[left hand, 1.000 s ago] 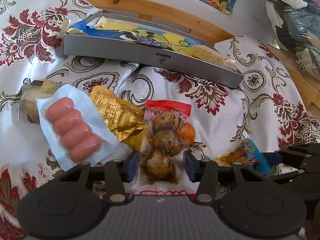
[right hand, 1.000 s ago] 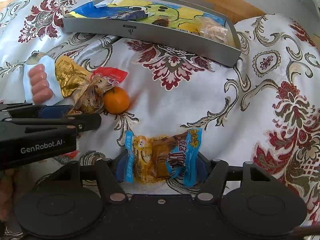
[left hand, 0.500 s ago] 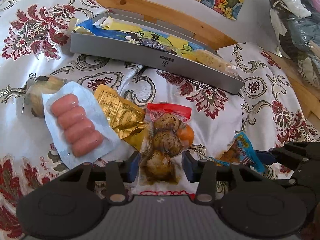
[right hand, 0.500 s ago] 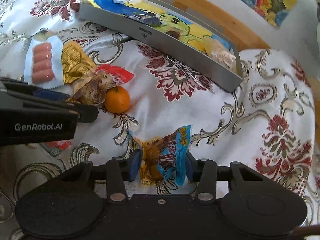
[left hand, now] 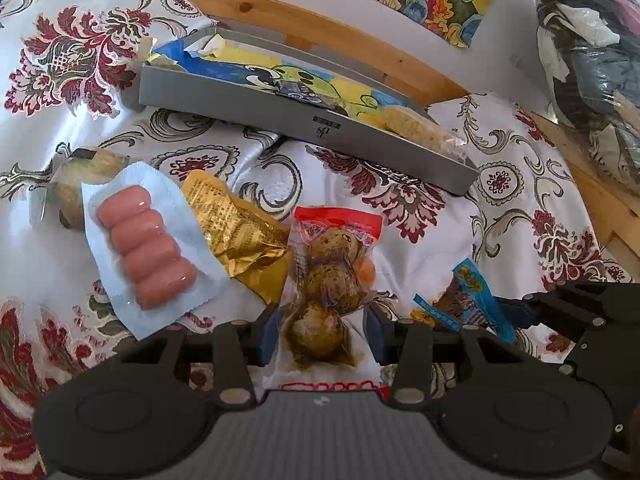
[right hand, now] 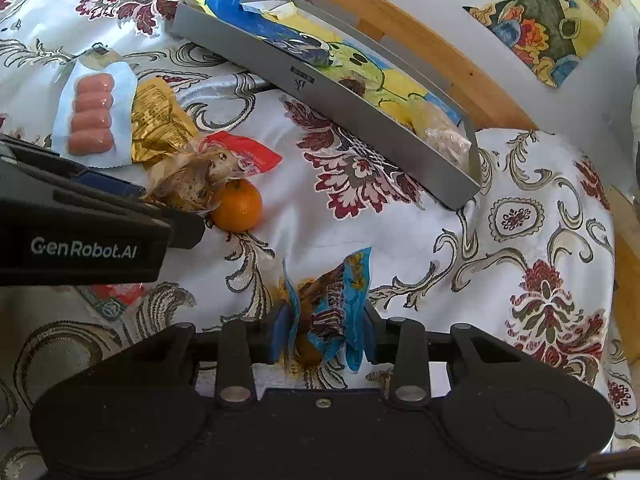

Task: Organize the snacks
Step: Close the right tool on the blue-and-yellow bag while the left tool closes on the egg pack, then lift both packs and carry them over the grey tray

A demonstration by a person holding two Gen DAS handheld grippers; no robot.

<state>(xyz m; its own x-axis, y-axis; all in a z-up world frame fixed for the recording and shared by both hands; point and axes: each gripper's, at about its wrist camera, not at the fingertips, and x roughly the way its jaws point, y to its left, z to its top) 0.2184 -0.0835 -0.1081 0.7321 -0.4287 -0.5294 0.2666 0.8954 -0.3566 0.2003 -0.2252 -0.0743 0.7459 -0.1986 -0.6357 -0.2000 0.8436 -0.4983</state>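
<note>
Gripping a blue snack packet point(right hand: 334, 308), the right gripper point(right hand: 323, 338) sits low centre of the right wrist frame, fingers point(right hand: 280, 334) clamped on the packet's crumpled sides; the packet stands up between them, lifted off the floral cloth point(right hand: 520, 200). Same packet shows at lower right of the left wrist frame point(left hand: 466, 300), with the right gripper's black body behind it.

Left gripper point(left hand: 322, 334) at lower centre of its frame, fingers point(left hand: 267, 330) close on either side of a clear egg pouch point(left hand: 330, 276) with a red top; the left pad looks touching the pouch, the right one very near, so cannot tell if it is truly clamped. In the right wrist view the pouch point(right hand: 200, 178) lies at centre left, an orange point(right hand: 238, 206) touching its right edge.

Sausage pack point(left hand: 146, 252) lies at centre left, overlapping a gold foil pouch point(left hand: 236, 232) just beside it on the right; a pale wrapped item point(left hand: 76, 180) is partly under the sausage pack's upper left corner.

Grey tray point(left hand: 304, 120) runs across the upper middle, holding blue and yellow cartoon packaging point(left hand: 280, 76) and a clear bag of pale snack point(left hand: 420, 130) at its right end. Wooden edge point(left hand: 320, 24) behind the tray, top of frame.
</note>
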